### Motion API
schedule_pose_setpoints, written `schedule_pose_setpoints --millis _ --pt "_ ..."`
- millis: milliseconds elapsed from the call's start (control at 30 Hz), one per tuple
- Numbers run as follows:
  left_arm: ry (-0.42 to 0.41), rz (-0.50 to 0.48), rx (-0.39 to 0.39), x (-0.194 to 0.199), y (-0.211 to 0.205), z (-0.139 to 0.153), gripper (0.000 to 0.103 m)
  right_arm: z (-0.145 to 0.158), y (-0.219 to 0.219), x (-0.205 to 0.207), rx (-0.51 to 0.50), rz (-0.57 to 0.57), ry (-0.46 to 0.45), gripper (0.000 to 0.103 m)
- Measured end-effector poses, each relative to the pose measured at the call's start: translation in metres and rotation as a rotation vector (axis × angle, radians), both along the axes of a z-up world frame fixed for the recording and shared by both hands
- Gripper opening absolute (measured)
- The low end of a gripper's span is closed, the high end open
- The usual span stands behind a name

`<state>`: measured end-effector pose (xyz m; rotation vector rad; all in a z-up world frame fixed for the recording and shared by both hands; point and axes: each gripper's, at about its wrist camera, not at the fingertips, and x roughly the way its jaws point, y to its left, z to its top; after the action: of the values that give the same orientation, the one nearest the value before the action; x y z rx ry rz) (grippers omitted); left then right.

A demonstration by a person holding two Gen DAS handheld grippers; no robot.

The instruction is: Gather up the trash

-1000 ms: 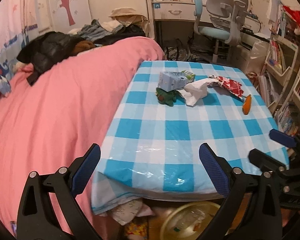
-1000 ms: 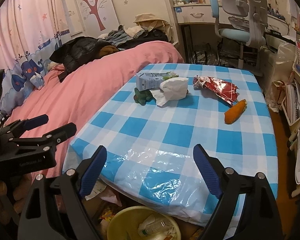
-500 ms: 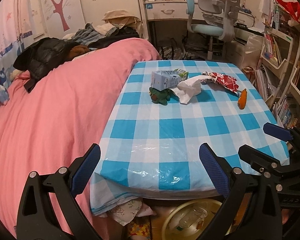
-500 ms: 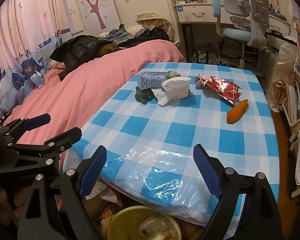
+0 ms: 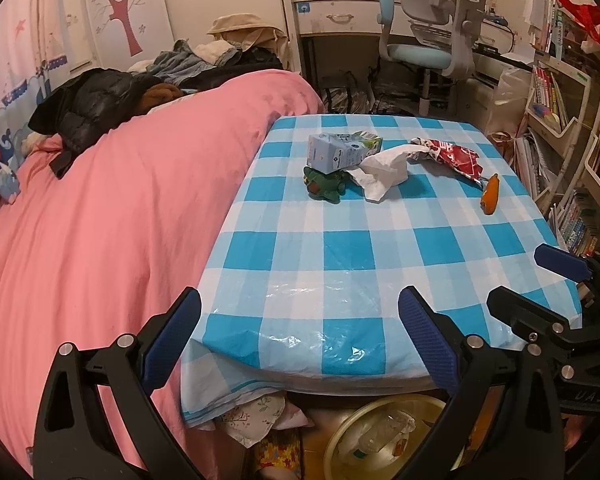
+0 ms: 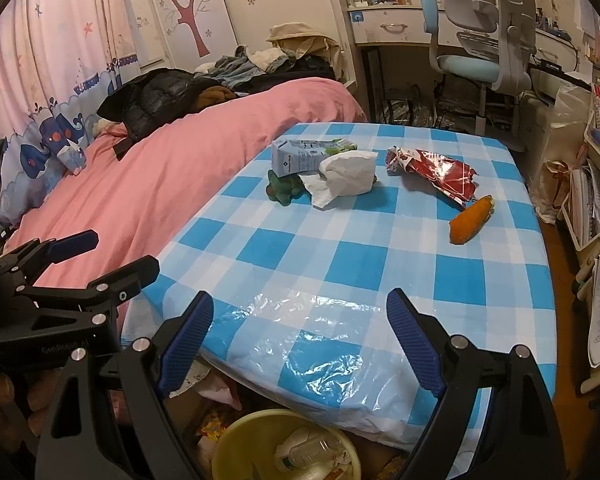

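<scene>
Both claws hang over the near edge of the table, which wears a glossy blue-and-white checked plastic cloth. The left claw stands spread wide, nothing between its blue ribbed pads; the right claw is likewise spread wide and holds nothing. In the left wrist view the right claw shows just to the right of the left one, and in the right wrist view the left claw sits just to the left, low beside the table edge.

The trash lies well ahead of both claws, toward the far half of the table. Ahead of the left claw, a pale blue rectangular milk carton lies on its side, resting on a small dark green plush toy. Touching the carton's right end is a crumpled white paper tissue. Further right lies a crinkled red foil snack wrapper, and just beyond its near end an orange carrot-shaped piece, apart from the tissue.

Below the claws, under the table's near edge, a round yellow plastic bin holds a clear crushed bottle. To the left of the claws runs a bed with a pink quilt, touching the table's side.
</scene>
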<state>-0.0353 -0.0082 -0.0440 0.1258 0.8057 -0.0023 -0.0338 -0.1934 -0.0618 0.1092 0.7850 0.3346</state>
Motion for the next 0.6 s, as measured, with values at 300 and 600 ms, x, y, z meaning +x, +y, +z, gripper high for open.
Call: schedule_pose_setpoints --millis 300,600 --pt "0.006 -0.002 0.007 0.0006 -0.0005 -0.0025 0.095 0.0001 0.0005 -0.0003 0.0 0.0 0.0 0.084" --pt "0.013 -0.002 0.013 0.0012 -0.0024 -0.0051 0.095 -0.0001 0.0005 -0.0001 0.0 0.0 0.0 0.084"
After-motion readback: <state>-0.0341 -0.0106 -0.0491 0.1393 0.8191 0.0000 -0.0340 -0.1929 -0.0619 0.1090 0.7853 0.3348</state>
